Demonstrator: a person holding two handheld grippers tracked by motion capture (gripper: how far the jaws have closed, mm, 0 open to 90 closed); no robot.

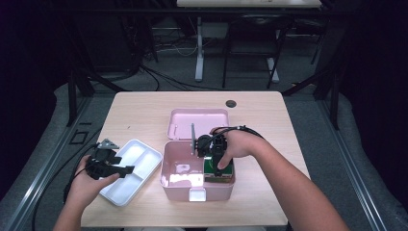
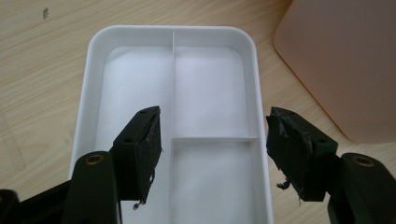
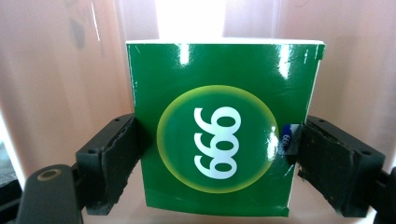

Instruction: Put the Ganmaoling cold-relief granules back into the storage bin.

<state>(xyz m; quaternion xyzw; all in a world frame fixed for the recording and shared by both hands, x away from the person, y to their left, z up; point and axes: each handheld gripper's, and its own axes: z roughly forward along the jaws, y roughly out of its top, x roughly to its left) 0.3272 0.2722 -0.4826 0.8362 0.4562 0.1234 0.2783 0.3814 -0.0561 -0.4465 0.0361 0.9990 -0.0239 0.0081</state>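
Right tool (image 3: 219,158) clamps green box (image 3: 224,126) inside pink bin (image 1: 173,185); left tool (image 2: 215,154) gapes.

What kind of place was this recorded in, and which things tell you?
Probably a lab or recording workshop: a wooden table inside dark curtains, cables trailing across the floor, another desk frame behind.

tray (image 1: 131,174) left of bin (image 1: 174,187) | carton (image 1: 217,169) in bin | lid (image 1: 198,123) behind bin

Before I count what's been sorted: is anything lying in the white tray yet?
No: in the left gripper view every compartment of the white tray is bare, with the open left gripper above it.
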